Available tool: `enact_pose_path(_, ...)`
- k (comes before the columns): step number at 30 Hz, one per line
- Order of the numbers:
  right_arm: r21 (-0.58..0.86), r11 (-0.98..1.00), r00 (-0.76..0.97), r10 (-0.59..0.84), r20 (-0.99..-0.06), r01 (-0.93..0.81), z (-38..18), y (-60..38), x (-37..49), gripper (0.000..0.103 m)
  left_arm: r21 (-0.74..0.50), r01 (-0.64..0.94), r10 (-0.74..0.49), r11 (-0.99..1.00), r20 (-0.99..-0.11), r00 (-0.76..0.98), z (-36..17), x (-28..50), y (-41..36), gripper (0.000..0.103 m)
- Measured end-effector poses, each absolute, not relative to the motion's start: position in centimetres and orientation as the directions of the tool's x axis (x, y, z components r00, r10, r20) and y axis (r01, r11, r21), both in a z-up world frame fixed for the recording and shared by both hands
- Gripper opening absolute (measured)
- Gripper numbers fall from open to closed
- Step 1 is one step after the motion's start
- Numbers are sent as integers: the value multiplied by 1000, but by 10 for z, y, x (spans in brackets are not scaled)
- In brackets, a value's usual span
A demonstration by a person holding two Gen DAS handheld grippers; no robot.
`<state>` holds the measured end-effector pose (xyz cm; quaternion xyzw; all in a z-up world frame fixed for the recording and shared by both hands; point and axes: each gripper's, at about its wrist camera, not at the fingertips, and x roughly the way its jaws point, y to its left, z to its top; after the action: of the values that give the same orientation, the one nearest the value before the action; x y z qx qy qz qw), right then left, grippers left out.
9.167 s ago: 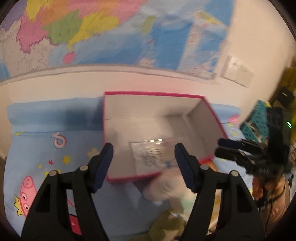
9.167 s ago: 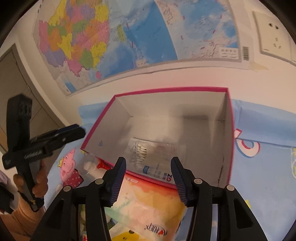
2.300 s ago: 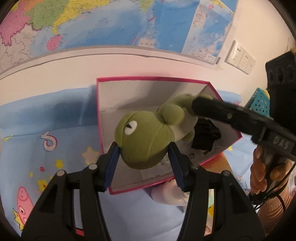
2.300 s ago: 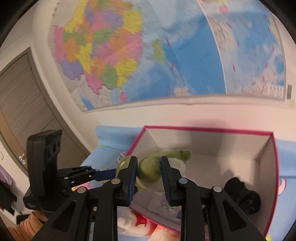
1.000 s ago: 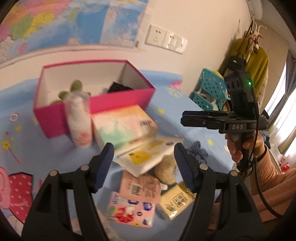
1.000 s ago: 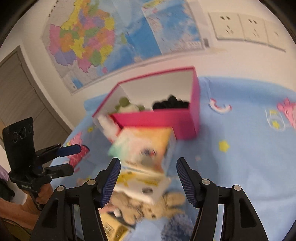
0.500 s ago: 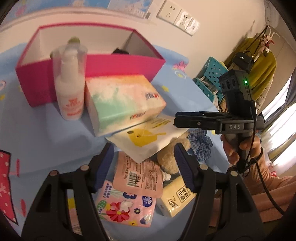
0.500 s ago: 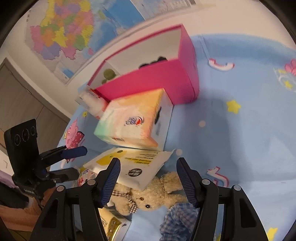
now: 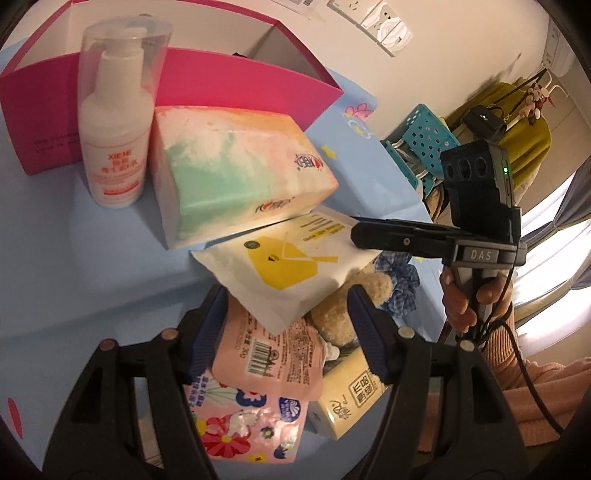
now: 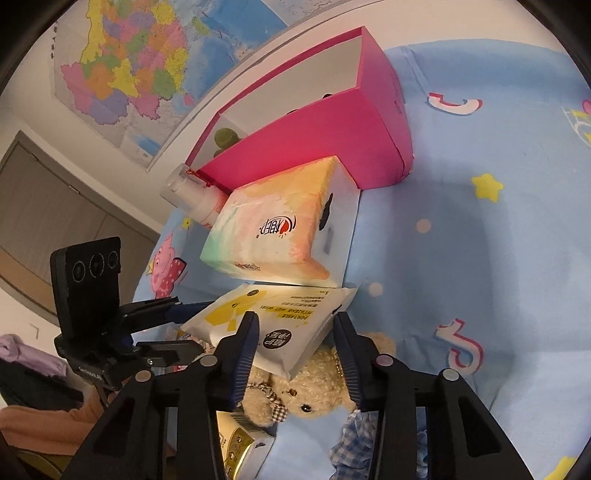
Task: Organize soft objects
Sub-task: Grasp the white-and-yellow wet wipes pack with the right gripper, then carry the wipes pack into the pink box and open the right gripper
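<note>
Landmark: the pink box (image 9: 207, 79), standing open-topped on the blue cartoon-print surface (image 10: 480, 258).

Inside the pink box: a green plush toy (image 10: 223, 137), only its top showing above the wall, and a dark item (image 9: 240, 55), barely visible at the rim.

Directly in front of the pink box: a white pump bottle (image 9: 114, 122) under a clear cap, upright and close against the front wall. Beside the bottle, also in front of the box, a pastel tissue pack (image 9: 236, 162).

Further out from the pink box, past the tissue pack: a white and yellow wet-wipes pack (image 9: 288, 266), one edge under the tissue pack, the rest lying over a beige teddy bear (image 10: 314, 387). Next to the bear on the side away from the box, a blue checked fabric item (image 9: 399, 291). Farthest from the box: a pink pouch with barcode (image 9: 266, 362), a floral tissue packet (image 9: 240, 424) beneath it, and a yellow packet (image 9: 351, 398) alongside.

Left hand-held gripper (image 9: 288, 332): jaws apart, nothing between them, positioned above the pink pouch and the corner of the wipes pack.

Right hand-held gripper (image 10: 295, 354): jaws apart, nothing clamped, positioned over the wipes pack edge and the bear's head. Contact with either cannot be confirmed.

Beyond the box: a wall map (image 10: 147, 55) and wall sockets (image 9: 369, 14).
</note>
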<state>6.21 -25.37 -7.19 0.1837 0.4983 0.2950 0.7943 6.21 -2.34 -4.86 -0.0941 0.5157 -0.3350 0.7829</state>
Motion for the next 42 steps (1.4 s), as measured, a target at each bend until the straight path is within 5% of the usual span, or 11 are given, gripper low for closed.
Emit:
enact_pose_path(8,620,749,286,662,-692,-235,-79,-256,69,50,-489,425,-612,762,-758,226,-50,64,-24,68)
enact_pose_path(11,651,721,254,693,-675,-238,-83,-250,72,51,-474,428,-600,770,-765,233,-49,65,-26,57)
enact_pose_path(14,640,726,270,688,-674,-252,-83,-250,69,42,-488,420,-605,766,-768,210,-50,66,-26,49)
enact_pose_path(23,651,706,360,706,-610,-279,-62,-271,45,18,-426,480,-580,767,-780,235,-34,50,-38,48)
enact_pose_path(42,572,723,540,681,-495,-387,18,-273,64,15,-316,524,-562,791,-713,418,45,86,-43,48)
